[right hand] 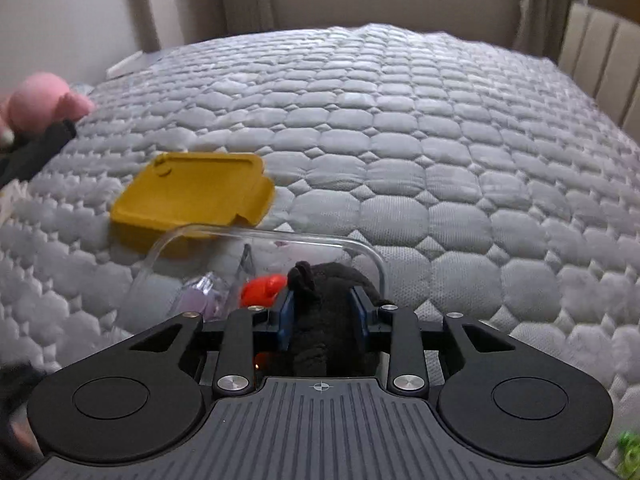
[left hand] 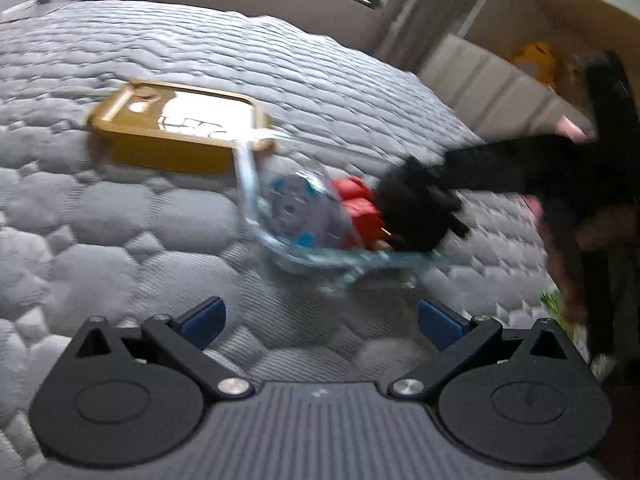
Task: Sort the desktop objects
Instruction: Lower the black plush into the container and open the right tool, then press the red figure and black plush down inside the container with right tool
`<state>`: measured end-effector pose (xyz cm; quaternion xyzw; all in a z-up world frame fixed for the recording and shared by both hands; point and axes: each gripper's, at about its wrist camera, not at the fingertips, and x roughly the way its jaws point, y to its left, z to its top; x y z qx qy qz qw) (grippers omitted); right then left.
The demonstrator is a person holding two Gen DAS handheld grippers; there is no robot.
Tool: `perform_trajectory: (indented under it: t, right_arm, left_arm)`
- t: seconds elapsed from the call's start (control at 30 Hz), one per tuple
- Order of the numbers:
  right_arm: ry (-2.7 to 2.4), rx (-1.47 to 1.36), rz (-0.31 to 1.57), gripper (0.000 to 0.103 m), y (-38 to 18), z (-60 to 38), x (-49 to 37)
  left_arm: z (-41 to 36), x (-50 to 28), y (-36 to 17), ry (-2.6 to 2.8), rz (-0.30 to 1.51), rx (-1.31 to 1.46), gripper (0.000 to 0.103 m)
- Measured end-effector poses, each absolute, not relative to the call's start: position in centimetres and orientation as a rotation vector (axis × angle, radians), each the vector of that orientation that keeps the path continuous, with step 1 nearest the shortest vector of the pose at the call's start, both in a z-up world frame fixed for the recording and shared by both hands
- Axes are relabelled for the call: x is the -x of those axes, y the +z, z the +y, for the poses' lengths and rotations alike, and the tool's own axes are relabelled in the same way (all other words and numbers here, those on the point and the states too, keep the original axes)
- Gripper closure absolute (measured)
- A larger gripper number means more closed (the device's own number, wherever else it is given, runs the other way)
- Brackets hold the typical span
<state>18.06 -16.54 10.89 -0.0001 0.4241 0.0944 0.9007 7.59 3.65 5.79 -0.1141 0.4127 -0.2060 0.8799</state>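
A clear glass container [left hand: 280, 236] lies on the grey quilted bed, with a red toy [left hand: 362, 208] and a round pale-and-blue item [left hand: 292, 208] inside. My right gripper [right hand: 323, 312] is shut on a black fuzzy item [right hand: 328, 320] and holds it over the container [right hand: 264, 240]; the red toy [right hand: 262, 290] shows beside it. In the left wrist view the black item [left hand: 416, 212] hangs at the container's right rim under the right gripper's arm. My left gripper [left hand: 320, 320] is open and empty, short of the container. The yellow lid [left hand: 176, 128] lies behind it [right hand: 192, 196].
A pink plush toy [right hand: 44, 100] sits at the bed's left edge. A beige padded headboard [right hand: 600, 64] stands at the right. A yellow plush [left hand: 536, 60] rests on it. Something green [right hand: 628, 452] lies at the near right. Open quilt [right hand: 440, 140] stretches beyond the container.
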Motion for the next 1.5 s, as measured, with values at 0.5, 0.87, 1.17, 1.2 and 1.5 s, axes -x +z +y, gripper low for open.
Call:
perform_trajectory:
  t: [0.5, 0.87, 1.17, 1.2, 1.5]
  right_arm:
    - [0.184, -0.046, 0.929, 0.070, 10.5, -17.4, -15.4]
    - [0.170, -0.042, 0.916, 0.064, 9.3, -16.8, -17.8]
    - [0.187, -0.003, 0.901, 0.041, 9.0, -15.6, -18.4]
    - [0.197, 0.050, 0.889, 0.041, 9.7, -15.0, -17.9]
    - [0.332, 0.047, 0.889, 0.052, 14.0, -12.0, -16.7]
  left_arm:
    - [-2.2, -5.1, 5.3, -0.565, 0.889, 0.062, 0.000]
    - [-2.6, -6.0, 4.7, -0.539, 0.911, 0.067, 0.000]
    - [-3.5, -4.7, 5.1, -0.585, 0.882, 0.025, 0.000]
    - [-3.5, -4.6, 5.2, -0.593, 0.879, 0.026, 0.000]
    - [-2.8, -4.2, 5.9, -0.603, 0.853, 0.044, 0.000]
